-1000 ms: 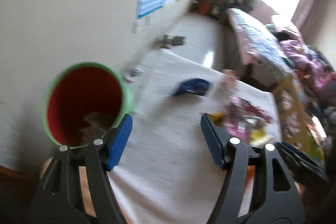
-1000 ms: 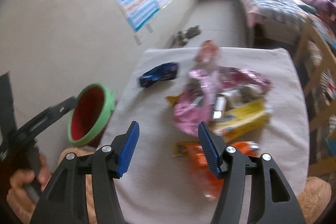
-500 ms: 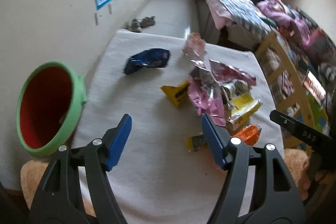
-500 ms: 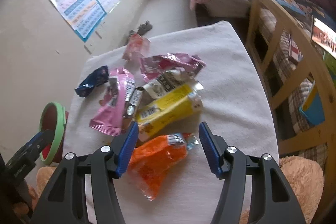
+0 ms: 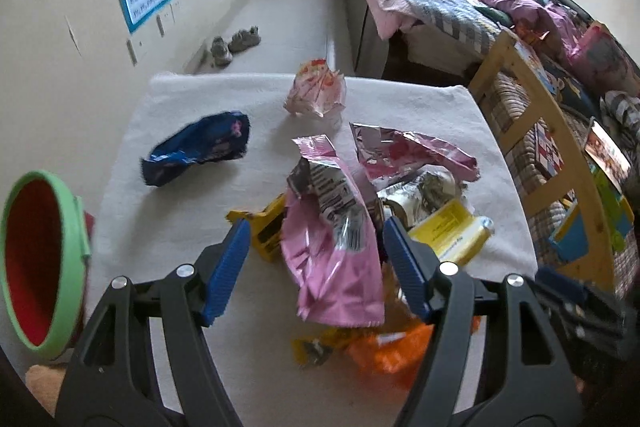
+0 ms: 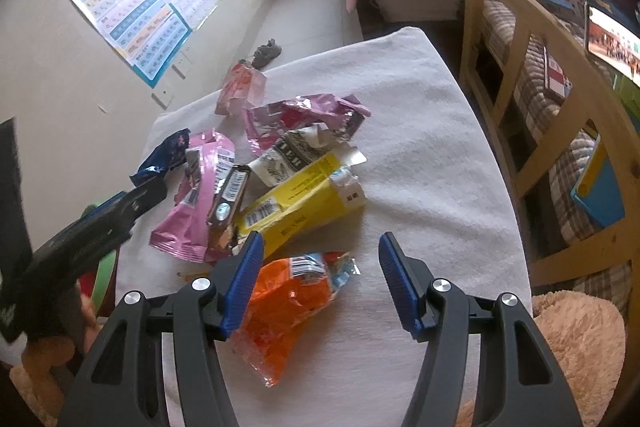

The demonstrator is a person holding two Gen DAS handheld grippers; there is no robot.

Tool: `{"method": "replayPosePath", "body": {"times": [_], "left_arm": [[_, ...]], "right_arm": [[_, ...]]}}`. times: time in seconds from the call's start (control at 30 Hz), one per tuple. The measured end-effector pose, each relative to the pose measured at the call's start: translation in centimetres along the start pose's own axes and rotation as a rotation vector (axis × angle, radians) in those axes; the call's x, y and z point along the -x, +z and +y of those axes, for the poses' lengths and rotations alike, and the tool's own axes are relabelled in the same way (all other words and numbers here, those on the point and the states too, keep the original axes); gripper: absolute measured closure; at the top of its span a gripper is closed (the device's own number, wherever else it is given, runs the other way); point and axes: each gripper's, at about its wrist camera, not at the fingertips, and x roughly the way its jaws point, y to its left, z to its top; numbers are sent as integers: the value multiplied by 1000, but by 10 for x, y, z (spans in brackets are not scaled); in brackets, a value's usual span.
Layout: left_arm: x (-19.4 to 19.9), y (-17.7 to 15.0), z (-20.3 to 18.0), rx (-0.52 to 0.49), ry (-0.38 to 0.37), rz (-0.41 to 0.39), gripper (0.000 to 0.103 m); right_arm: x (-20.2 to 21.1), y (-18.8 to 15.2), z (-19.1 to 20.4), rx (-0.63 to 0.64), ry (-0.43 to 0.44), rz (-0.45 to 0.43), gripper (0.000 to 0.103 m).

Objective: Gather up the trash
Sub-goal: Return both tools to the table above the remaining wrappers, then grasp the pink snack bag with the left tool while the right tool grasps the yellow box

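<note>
- Our left tool hangs over the table, its blue pads apart, gripping nothing; a pink wrapper lies below, between them.
- Our right tool is likewise open and empty, its left pad over an orange wrapper.
- A yellow carton, a dark blue wrapper and other wrappers lie scattered on the white towel.
- A green-rimmed red bin stands just beside the table's left edge.
</note>
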Motion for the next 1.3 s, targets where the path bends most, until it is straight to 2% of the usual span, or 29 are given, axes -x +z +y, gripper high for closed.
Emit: {"method": "replayPosePath", "body": {"times": [0.27,0.43,0.5,0.53,0.57,0.6,0.9,1.07,1.3], "left_arm": [[-51,9,-6,26,-6,112,37],[-66,6,-1,46,-1,146,39],[-61,4,0,39,-8,137,45],[-59,4,1,36,-14,135,56],[-55,3,3,37,-27,137,73],[-53,3,4,36,-23,143,75],[0,-9,25,65,-53,65,75],[25,-22,36,65,-50,36,75],[43,-46,48,80,-32,31,75]], "right_arm": [[-11,-3,-9,-31,23,27,45],[-16,-4,-10,-39,35,41,45],[-18,-5,-11,-44,37,47,45],[-19,-5,-12,-49,38,48,45],[-20,-5,-13,-54,39,51,45],[-21,-5,-14,-60,43,53,45],[-34,4,-22,-178,85,68,45],[-55,13,-22,-258,93,100,39],[-77,24,-16,-307,89,120,37]]}}
